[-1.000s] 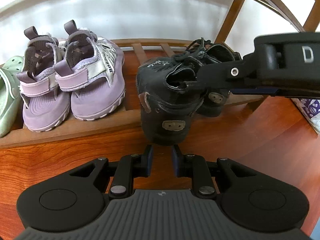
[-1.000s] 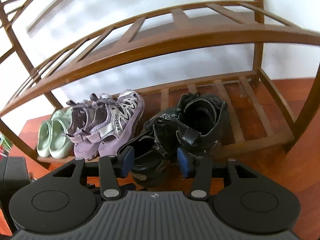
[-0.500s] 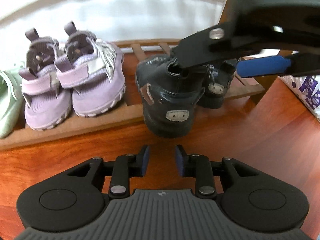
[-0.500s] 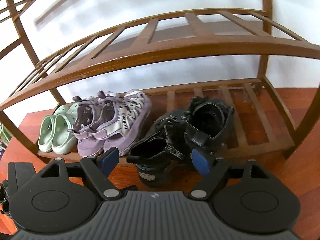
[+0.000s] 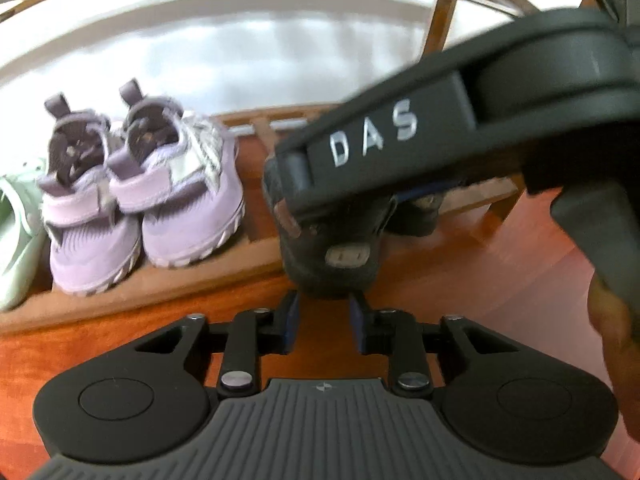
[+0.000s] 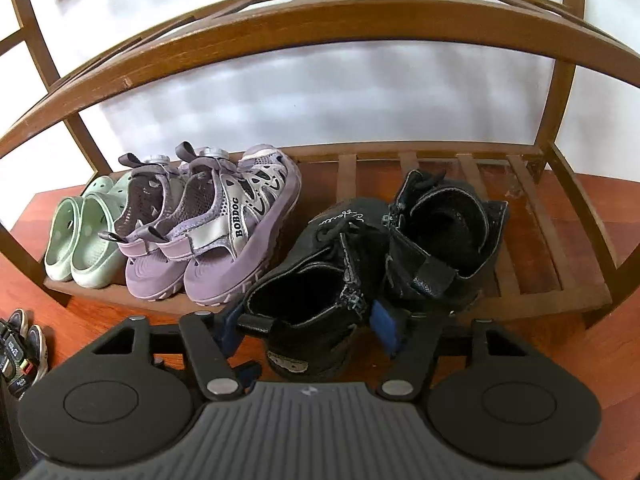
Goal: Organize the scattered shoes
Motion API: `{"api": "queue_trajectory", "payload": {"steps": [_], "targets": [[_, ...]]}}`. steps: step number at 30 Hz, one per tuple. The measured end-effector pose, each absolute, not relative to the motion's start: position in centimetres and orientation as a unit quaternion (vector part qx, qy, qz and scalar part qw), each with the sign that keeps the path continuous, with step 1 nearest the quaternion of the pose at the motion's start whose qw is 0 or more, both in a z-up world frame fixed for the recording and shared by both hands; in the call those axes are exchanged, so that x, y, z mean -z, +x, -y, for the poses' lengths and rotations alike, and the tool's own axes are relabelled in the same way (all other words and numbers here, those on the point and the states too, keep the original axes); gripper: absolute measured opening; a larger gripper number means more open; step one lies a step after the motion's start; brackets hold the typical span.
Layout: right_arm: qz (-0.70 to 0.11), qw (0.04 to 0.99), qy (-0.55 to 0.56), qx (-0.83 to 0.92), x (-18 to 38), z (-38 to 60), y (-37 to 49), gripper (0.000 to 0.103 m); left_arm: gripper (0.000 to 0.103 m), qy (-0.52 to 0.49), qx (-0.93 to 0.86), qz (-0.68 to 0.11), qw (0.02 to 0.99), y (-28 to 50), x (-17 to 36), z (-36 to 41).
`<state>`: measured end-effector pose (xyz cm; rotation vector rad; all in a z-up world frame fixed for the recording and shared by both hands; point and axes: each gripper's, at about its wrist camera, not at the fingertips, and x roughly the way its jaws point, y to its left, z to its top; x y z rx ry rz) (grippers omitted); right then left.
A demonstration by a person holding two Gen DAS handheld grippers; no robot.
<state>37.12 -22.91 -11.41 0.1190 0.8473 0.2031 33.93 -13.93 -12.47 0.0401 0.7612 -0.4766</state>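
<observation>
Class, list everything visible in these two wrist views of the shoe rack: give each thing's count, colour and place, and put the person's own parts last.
green clogs: two, pale green, rack's bottom shelf, far left.
purple sandals: two, lilac, beside the clogs.
black boots: two, black; near one overhangs the shelf edge, the other sits on the shelf.
dark shoes: on the floor, left edge, partly cut off.
shoe rack: one, brown wood.
floor: reddish wood.
left gripper: closing, nothing between its fingers.
right gripper: closing around the near boot.
hand: partly visible.

Two black ankle boots [image 6: 360, 264] are parked at the right of the rack's bottom shelf [image 6: 532, 276], the nearer one's heel hung off the front edge. Purple BOBDOG sandals [image 6: 224, 224] and mint clogs [image 6: 80, 232] are lined up leftward.
</observation>
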Motion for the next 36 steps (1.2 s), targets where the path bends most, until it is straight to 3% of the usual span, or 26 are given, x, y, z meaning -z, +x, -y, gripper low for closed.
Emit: {"api": "queue_trajectory", "payload": {"steps": [6, 16, 27, 31, 36], "targets": [[-0.393, 0.913, 0.049, -0.101, 10.3, 23.1, 36.9, 0.058, 0.024, 0.009, 0.225, -0.355, 0.908, 34.5, 11.5, 14.0], [-0.402, 0.908, 0.041, -0.106, 10.5, 23.3, 38.4, 0.065, 0.026, 0.017, 0.218, -0.375, 0.901, 36.7, 12.0, 14.2], [-0.379, 0.917, 0.076, -0.097, 8.3, 26.5, 34.0, 0.066, 0.024, 0.009, 0.206, -0.375, 0.904, 35.4, 11.2, 13.2], [-0.385, 0.916, 0.081, -0.078, 9.0, 28.0, 33.7, 0.051, 0.019, 0.008, 0.208, -0.368, 0.906, 35.7, 10.9, 13.2], [-0.396, 0.914, 0.076, -0.052, 10.9, 29.0, 34.4, 0.045, 0.018, 0.016, 0.209, -0.365, 0.907, 36.6, 11.6, 14.5]]}}
